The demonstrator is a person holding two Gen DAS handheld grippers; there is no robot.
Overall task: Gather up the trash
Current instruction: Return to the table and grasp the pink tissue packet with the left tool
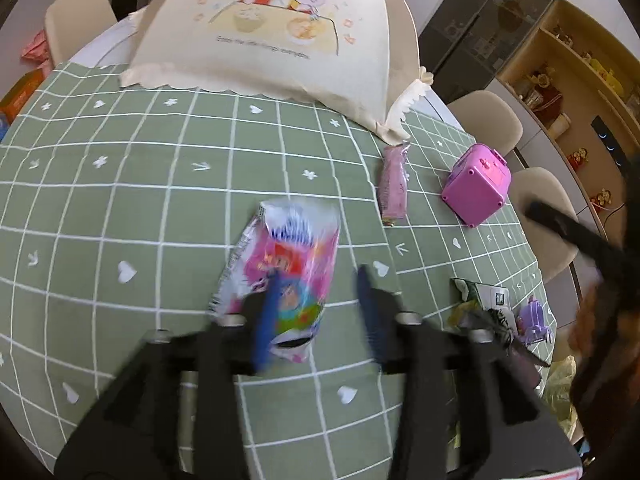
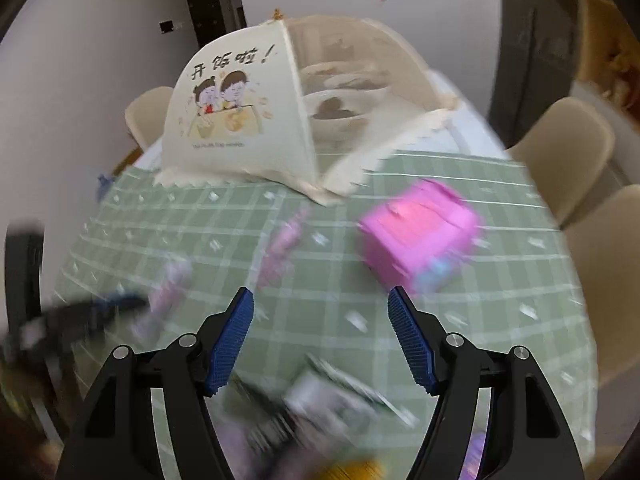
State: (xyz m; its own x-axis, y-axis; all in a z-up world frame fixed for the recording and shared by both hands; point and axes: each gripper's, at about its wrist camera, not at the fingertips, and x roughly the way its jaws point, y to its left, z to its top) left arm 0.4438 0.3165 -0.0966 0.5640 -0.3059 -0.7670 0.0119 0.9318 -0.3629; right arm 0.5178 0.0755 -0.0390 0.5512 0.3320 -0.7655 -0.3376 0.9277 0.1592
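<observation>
Snack wrapper point(image 1: 280, 276) flat, long axis toward food cover point(image 1: 272, 28).

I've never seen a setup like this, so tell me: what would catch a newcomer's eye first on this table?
Probably the big cream food cover with its cartoon of two children, at the far side of the green checked tablecloth. Next comes the bright pink toy case to the right, then the colourful snack wrapper lying between the left gripper's blue jaws.

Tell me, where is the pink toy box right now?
The pink toy box sits on the green checked tablecloth, right of the long pink wrapper and near the food cover.
</observation>
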